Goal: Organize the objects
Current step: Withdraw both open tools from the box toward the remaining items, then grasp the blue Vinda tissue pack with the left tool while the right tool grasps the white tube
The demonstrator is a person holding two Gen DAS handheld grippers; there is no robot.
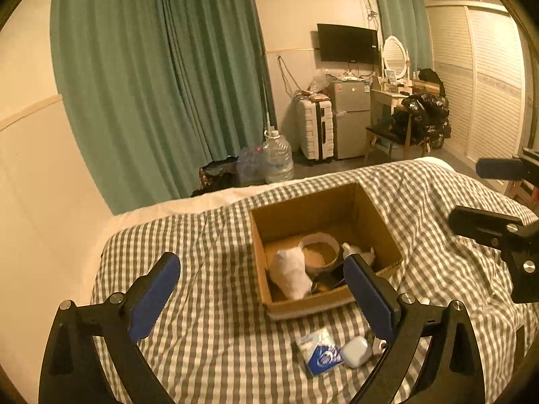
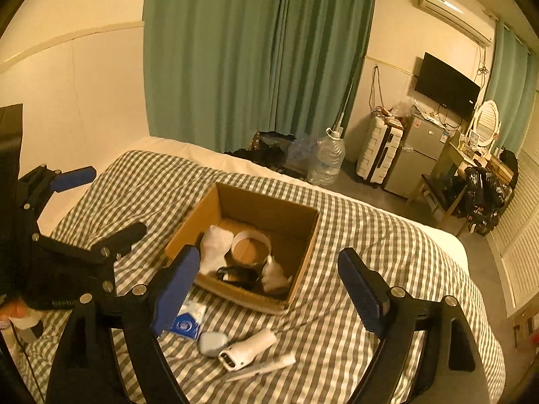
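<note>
An open cardboard box sits on the checked bed. Inside lie a white cloth, a tape roll, a black item and a small white thing. In front of the box lie a blue-and-white packet, a grey earbud case, a white device and a thin white stick. My left gripper is open and empty above the bed before the box. My right gripper is open and empty over the box's near edge.
The bed's checked cover ends at a white sheet edge. Beyond it stand water jugs, a white suitcase, a small fridge, a chair with black bags and green curtains.
</note>
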